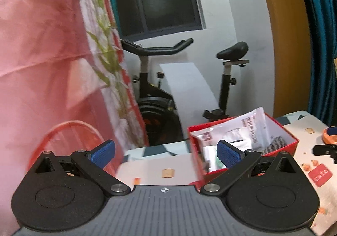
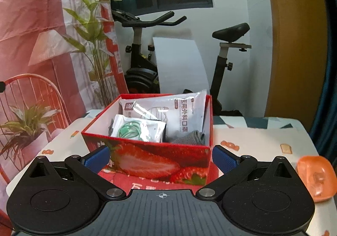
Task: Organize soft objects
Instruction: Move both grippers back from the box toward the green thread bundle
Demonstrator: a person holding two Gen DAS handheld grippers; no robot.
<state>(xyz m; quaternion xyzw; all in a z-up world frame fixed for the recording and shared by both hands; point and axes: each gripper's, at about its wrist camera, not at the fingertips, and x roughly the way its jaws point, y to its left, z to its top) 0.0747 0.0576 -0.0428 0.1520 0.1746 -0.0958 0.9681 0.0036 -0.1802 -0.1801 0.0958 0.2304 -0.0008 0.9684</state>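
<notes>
A red strawberry-print box (image 2: 151,158) stands on the table straight ahead in the right wrist view. Inside lie a white mask packet (image 2: 179,111), a small packet of green hair ties (image 2: 139,128) and a grey knitted cloth (image 2: 189,138). My right gripper (image 2: 161,158) is open, its blue pads either side of the box's near wall, nothing held. In the left wrist view the same box (image 1: 292,139) sits right of centre with the mask packet (image 1: 250,126) sticking up. My left gripper (image 1: 166,152) is open and empty, left of the box above the table.
The table (image 2: 252,136) wears a white printed cloth. An orange translucent object (image 2: 316,177) lies at its right edge. A pink printed backdrop (image 1: 42,46) hangs close on the left. An exercise bike (image 2: 143,50) stands behind the table; an orange-and-black tool (image 1: 328,143) shows at right.
</notes>
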